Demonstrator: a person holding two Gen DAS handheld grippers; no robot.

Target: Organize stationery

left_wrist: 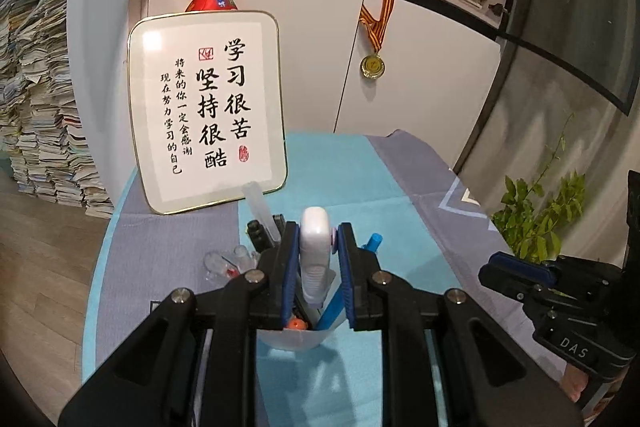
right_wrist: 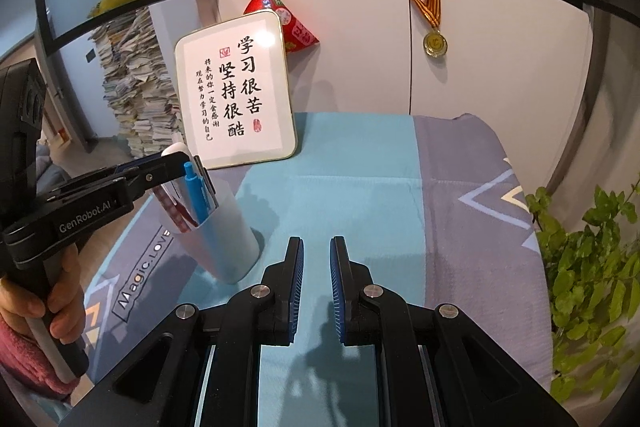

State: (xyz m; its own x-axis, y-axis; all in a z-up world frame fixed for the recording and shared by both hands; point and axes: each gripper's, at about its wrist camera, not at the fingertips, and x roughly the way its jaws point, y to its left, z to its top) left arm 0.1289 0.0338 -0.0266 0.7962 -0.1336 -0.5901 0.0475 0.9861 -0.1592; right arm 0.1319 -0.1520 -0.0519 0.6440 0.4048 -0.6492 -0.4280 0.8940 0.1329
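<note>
Stationery stands gathered in a pale cup (right_wrist: 224,227) on the worktop (right_wrist: 360,179), which is covered by a cloth in blue and grey-purple panels. From the right wrist view we see a blue pen (right_wrist: 196,195) and a red-and-white checked stick (right_wrist: 172,207) poking out of the cup, which sits to the left on the cloth, just in front of a framed calligraphy sign (right_wrist: 236,91) that leans against white cabinet doors.

We hold the left gripper (left_wrist: 318,251) over the cup's mouth, its blue-padded jaws pinching a white correction-tape dispenser (left_wrist: 316,247) that stands upright between them, its lower end down among the pens. In that view the blue pen (left_wrist: 374,241) shows just right of the jaws, with clear pen caps (left_wrist: 228,263) to the left and an orange ball (left_wrist: 297,325) inside the cup (left_wrist: 296,341).

Our right gripper (right_wrist: 316,287) hovers above the bare blue panel, well apart from the cup, its jaws drawn nearly together with nothing between them. A hand (right_wrist: 44,299) in a red sleeve grips the left tool's handle. A gold medal (right_wrist: 435,45) hangs on the cabinet, and a leafy plant (right_wrist: 592,267) stands beside the worktop's right edge.
</note>
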